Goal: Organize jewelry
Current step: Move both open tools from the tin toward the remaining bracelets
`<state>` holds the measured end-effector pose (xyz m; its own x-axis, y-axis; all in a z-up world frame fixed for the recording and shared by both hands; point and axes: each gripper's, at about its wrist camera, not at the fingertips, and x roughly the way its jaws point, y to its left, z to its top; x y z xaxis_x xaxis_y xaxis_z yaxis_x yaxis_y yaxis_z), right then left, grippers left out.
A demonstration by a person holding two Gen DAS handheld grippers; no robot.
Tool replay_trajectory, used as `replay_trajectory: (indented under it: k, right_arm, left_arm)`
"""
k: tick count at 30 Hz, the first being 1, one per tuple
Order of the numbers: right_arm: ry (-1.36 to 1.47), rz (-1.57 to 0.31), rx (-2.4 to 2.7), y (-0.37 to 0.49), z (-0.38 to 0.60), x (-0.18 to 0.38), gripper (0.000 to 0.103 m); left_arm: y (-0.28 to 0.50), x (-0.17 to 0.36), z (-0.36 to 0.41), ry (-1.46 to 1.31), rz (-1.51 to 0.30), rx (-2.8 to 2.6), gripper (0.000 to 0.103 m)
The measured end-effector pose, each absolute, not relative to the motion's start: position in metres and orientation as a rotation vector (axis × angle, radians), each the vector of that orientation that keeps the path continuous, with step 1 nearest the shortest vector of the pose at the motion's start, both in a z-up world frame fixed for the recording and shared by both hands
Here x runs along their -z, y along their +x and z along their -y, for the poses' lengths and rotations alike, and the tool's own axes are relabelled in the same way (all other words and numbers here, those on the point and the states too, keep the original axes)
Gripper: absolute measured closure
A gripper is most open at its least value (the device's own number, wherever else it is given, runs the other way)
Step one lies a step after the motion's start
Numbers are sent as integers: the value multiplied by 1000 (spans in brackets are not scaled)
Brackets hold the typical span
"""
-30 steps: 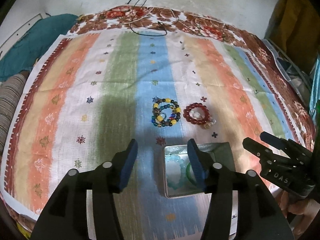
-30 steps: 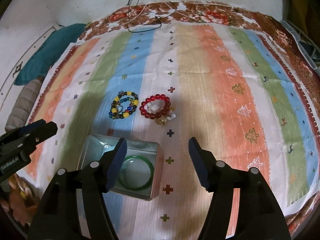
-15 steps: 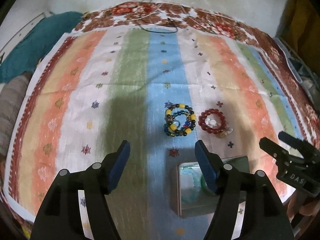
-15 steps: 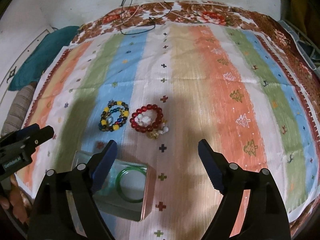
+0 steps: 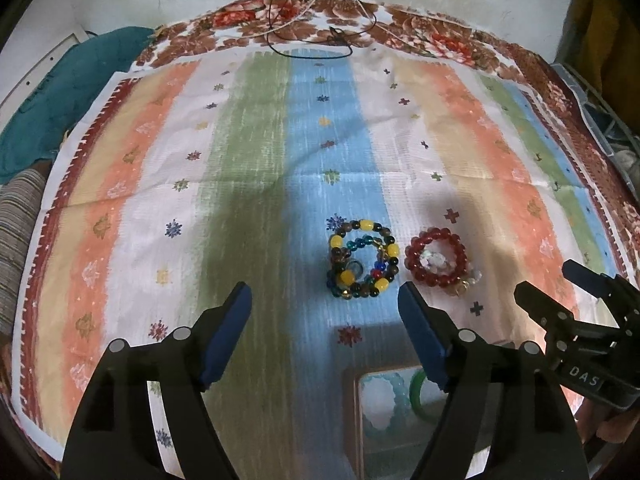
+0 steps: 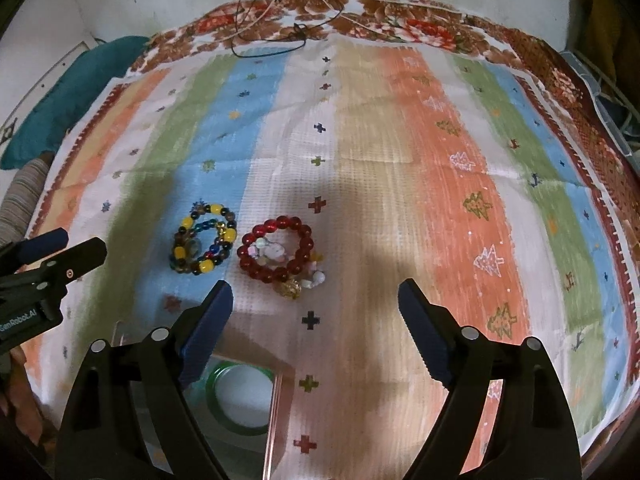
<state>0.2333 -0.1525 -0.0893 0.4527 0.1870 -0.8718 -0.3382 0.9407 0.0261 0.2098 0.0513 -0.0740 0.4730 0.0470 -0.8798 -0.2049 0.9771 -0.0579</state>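
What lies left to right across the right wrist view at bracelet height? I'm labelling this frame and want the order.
Left gripper at the left edge → multicolour bead bracelet → red bead bracelet, both on the striped cloth, which runs on to the right edge.

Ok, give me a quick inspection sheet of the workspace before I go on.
Surface: striped cloth, creased, over a floral sheet.
Job's things: multicolour bead bracelet and red bead bracelet side by side on the cloth; tray nearer the camera holds a green bangle.
Clutter: nothing seen.
Grippers: left gripper and right gripper open, holding nothing.
Cables: black cable at the far edge.
Surroundings: teal fabric at left.
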Motion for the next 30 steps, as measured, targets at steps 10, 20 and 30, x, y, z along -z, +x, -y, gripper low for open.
replay_trajectory:
  k: [10,20,30]
  right_arm:
    - [-156,-1080,-335,251,145,103,13]
    - [-138,-1128,-325,271,143,121,13]
    - [-153,-1151,-313,282,138,132,13]
  left_arm:
    - [233,98,-63,-202,-1114,-156,22]
    - [249,110,-64,-216,-1143,-154,22]
    - [269,125,-67,-212,-1154,-147,22]
